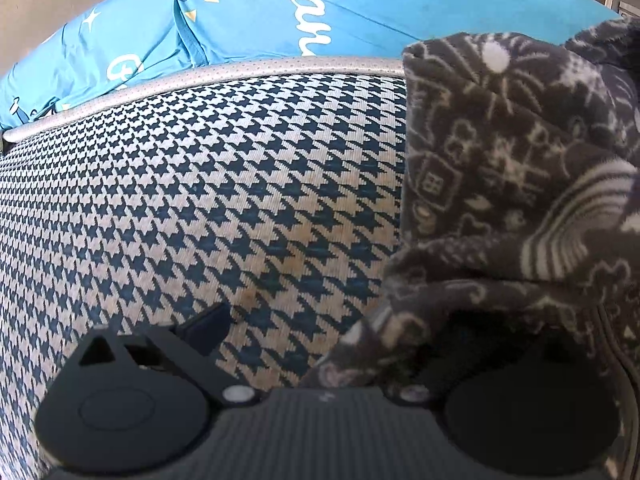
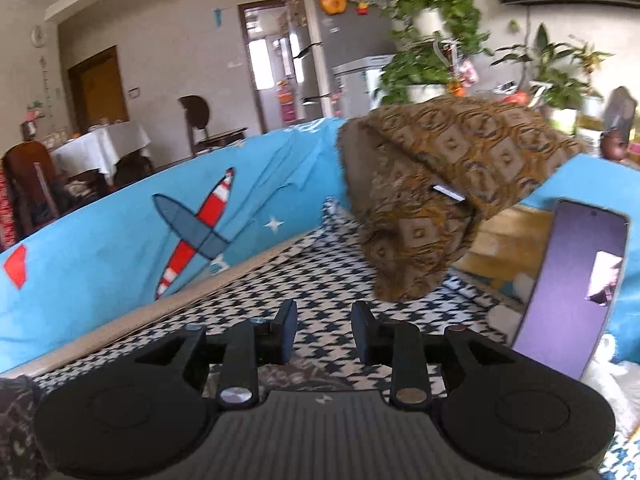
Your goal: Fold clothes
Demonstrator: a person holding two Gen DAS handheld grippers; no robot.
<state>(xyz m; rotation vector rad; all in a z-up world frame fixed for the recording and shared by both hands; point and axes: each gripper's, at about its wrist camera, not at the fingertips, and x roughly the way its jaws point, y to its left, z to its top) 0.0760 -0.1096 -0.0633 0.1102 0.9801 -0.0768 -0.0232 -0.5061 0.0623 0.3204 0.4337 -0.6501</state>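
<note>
A dark grey fleece garment (image 1: pixel 500 184) with a pale doodle print lies bunched on the houndstooth sofa seat (image 1: pixel 200 200), filling the right of the left wrist view. My left gripper (image 1: pixel 320 330) hangs low over its near edge. The left finger (image 1: pixel 208 326) stands far out to the side over bare seat, and the right finger is buried under the cloth. In the right wrist view my right gripper (image 2: pixel 325 328) is open by a narrow gap with nothing between its pads. A strip of the same garment (image 2: pixel 296 372) shows beneath its fingers and at the lower left corner.
A blue printed sheet (image 2: pixel 100 264) with a plane motif covers the sofa back. A brown patterned cushion (image 2: pixel 436 196) leans at the right end. A phone (image 2: pixel 572 284) stands propped at the right. Behind the sofa are a dining table, chairs, a fridge and plants.
</note>
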